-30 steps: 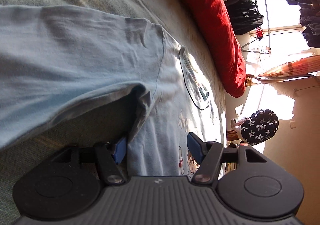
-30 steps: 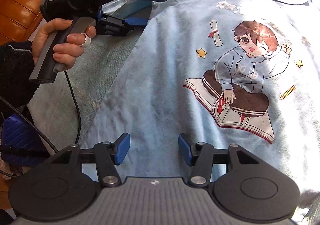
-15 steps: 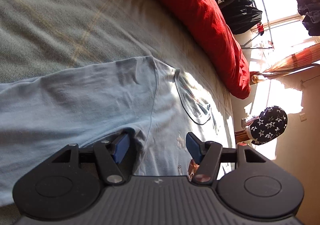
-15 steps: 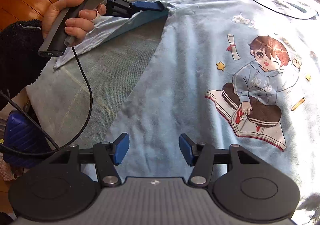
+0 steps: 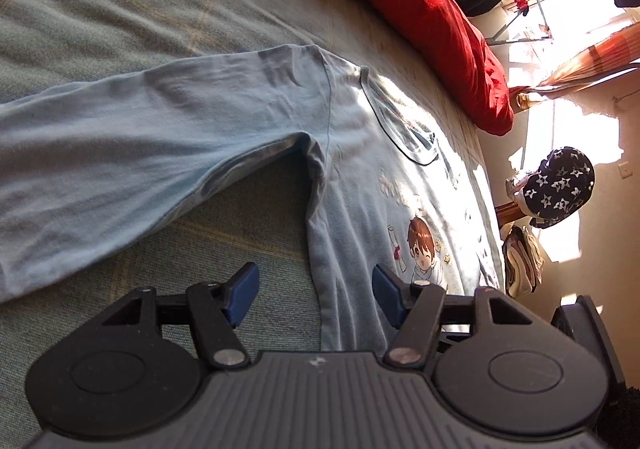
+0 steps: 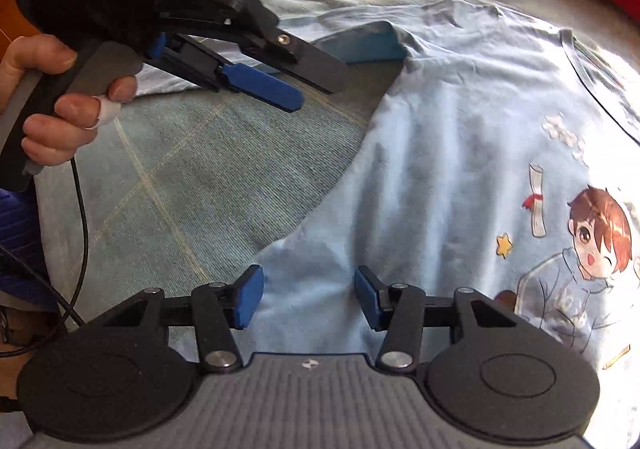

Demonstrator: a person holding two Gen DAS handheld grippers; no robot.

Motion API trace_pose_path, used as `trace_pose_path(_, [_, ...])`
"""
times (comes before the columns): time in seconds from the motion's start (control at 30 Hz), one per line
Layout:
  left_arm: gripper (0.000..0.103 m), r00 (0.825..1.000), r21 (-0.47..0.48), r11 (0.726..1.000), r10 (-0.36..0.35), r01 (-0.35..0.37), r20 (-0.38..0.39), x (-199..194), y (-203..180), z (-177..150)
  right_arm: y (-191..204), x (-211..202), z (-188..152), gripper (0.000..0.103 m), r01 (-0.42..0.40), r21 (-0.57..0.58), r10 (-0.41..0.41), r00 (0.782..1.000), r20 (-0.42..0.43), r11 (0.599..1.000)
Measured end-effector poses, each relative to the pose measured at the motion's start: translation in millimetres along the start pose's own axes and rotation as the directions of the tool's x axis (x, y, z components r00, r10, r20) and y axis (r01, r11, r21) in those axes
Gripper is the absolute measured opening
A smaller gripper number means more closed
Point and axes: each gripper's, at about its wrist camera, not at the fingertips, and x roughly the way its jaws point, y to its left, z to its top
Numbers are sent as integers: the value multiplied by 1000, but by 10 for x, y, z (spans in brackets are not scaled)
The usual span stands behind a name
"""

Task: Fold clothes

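The bed, under a grey-green cover, carries a light-blue long-sleeved shirt lying print side up and spread flat, one sleeve stretched out sideways from the body; a red pillow lies along the far edge. So spread, the shirt is plainly not folded as the task wants. The largest risk, as I judge it, is the loose jersey itself: a pinch that takes only the top layer near the side seam would drag the front away from the back and leave a skewed, wrinkled fold. The sleeve could also trail or bunch at the armpit if the body is carried over without it. The left claw, held in a hand, stands released with its fingers apart, poised above the bare cover beside the armpit; closing there might catch the bed cover along with the cloth. The right claw is likewise released and empty, low over the shirt's side edge, where a shallow bite could slip off.
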Motion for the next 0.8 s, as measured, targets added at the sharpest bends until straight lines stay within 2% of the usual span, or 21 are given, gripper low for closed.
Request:
trace_pose_path(0.13, [61,999,-14,999,-33,33,-4,80,-5,-66,-136,-47,-127,54,32,46,-30,999,-33,998])
trace_pose_path(0.23, [59,999,16,999,-38,38,-9,228,-37,-94,-156,-65,-162,54,27,62,-26,999,-27,998])
trace_pose_path(0.33, [48,1000,71,997,-29,29,3,347,-78,-80,-177,-83,-197,54,23,79,-21,1000,-21,997])
trace_pose_path(0.4, [47,999,94,995,-30,29,11,420,-92,-64,-191,-94,-221,55,20,90,-19,1000,-17,996])
trace_pose_path(0.57, [47,992,-20,992,-127,127,-1,549,21,6,-224,-127,-276,55,10,115,-9,1000,-8,993])
trace_pose_path(0.67, [47,977,-138,969,-211,207,-18,609,147,24,-217,-156,-277,55,8,119,-7,1000,-10,993])
trace_pose_path(0.8, [45,962,-219,944,-266,248,-54,610,241,-46,-210,-181,-289,55,8,125,-7,1000,-12,992])
